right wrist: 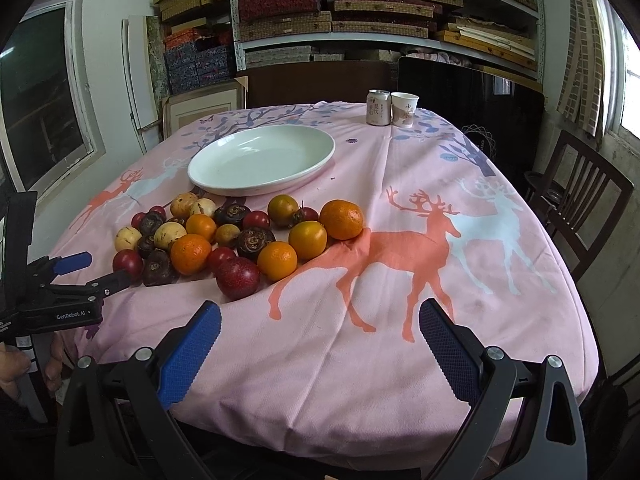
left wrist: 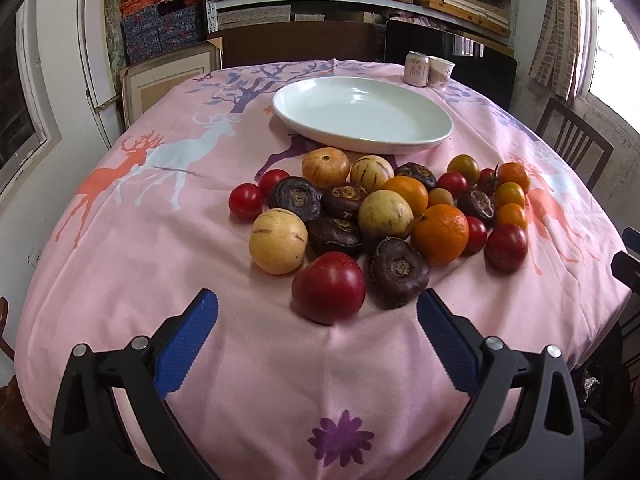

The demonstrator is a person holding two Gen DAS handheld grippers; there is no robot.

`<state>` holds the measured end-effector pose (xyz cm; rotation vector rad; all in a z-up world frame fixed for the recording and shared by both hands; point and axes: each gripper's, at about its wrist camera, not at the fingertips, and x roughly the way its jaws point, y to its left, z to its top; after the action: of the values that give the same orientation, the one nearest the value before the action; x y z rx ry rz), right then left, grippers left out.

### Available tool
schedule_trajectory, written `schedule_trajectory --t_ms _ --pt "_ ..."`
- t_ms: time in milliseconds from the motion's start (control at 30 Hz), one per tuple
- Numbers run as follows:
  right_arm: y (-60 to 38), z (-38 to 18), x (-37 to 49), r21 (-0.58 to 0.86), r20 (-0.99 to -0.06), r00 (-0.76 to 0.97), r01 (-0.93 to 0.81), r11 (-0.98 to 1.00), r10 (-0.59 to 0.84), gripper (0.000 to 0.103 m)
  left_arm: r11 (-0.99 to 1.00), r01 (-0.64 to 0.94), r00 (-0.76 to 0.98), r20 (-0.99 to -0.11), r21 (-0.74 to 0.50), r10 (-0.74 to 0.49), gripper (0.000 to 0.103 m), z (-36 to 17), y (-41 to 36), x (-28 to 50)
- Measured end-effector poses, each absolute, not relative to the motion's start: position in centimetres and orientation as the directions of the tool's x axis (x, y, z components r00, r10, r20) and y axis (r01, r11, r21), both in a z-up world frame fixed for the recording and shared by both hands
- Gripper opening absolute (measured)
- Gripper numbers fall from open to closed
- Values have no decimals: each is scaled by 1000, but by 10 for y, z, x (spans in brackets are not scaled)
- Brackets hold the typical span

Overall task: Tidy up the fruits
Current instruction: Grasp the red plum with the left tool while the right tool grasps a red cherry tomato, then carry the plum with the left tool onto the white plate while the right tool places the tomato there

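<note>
The left gripper (left wrist: 318, 312) fills the bottom of its own view, with its two blue fingers (left wrist: 188, 344) spread wide apart and holding nothing. Just above the gap between them lies a large dark red plum (left wrist: 329, 287), at the near edge of the pile of fruits (left wrist: 372, 208) in the middle of the frame. The pile rests on a pink tablecloth (left wrist: 160, 248) printed with deer. Right of the plum is a dark brown water chestnut (left wrist: 399, 267), and upper left of it a pale yellow striped melon (left wrist: 278, 241). An orange mandarin (left wrist: 441, 233) sits further right. Above the pile, in the upper middle of the frame, stands a white oval plate (left wrist: 436, 120) with nothing on it, just beside the fruits. Behind it, at the upper right, a can (left wrist: 416, 69) and a paper cup (left wrist: 441, 72) stand side by side.

In the right wrist view, the right gripper (right wrist: 320, 314) is at the bottom, its fingers (right wrist: 448, 352) also wide apart and empty, over a bare part of the cloth with an orange deer print (right wrist: 400, 248). The fruits lie in the left middle of this frame, well apart from it. The left gripper appears at the left edge, near the pile. A wooden chair (right wrist: 584, 208) stands at the right edge.
</note>
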<state>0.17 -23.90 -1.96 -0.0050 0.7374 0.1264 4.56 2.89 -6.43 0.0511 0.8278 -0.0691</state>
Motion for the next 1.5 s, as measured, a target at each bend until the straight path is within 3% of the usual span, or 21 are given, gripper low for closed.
schedule_trajectory --t_ms 67,100,133,467,500,533,767,867,967,1100,1233,1300,1500 --pt "-241 -24 6 48 -681 724 -111 993 113 100 995 91 658 -752 26 -40 73 -70 29 50" --pt "-243 -26 8 53 -686 718 -108 993 115 100 995 96 644 -764 24 -44 55 -74 29 53" --pt "-243 -28 10 58 -691 713 -107 993 117 100 994 104 630 -774 13 -56 53 -79 30 56" --pt "-244 -37 20 71 -718 684 -112 991 129 100 993 116 647 -760 9 -68 51 -85 28 61" --pt "-244 -38 21 71 -719 684 -111 991 128 100 993 116 648 -758 7 -70 49 -85 27 61" --pt "-244 -38 21 70 -720 683 -111 991 128 100 991 131 652 -752 -15 -97 40 -84 28 60" --pt "-233 -43 26 60 -726 669 -171 983 160 98 986 154 673 -724 -63 -151 40 -75 31 52" --pt "-221 -48 31 74 -731 650 -227 971 208 80 985 162 695 -703 -51 -151 40 -64 30 46" --pt "-203 -52 38 73 -739 630 -281 957 241 77 985 168 701 -696 -49 -154 40 -59 28 41" --pt "-185 -56 50 84 -740 608 -339 937 286 52 985 168 691 -707 -48 -153 40 -62 30 40" --pt "-182 -61 63 117 -754 586 -325 939 296 51 985 165 684 -713 -55 -154 40 -67 34 40" --pt "-179 -62 67 146 -759 566 -334 931 322 42 985 163 681 -716 -58 -155 40 -69 35 40" --pt "-168 -63 73 119 -758 574 -345 931 310 42 985 161 674 -722 -63 -156 40 -74 39 43"
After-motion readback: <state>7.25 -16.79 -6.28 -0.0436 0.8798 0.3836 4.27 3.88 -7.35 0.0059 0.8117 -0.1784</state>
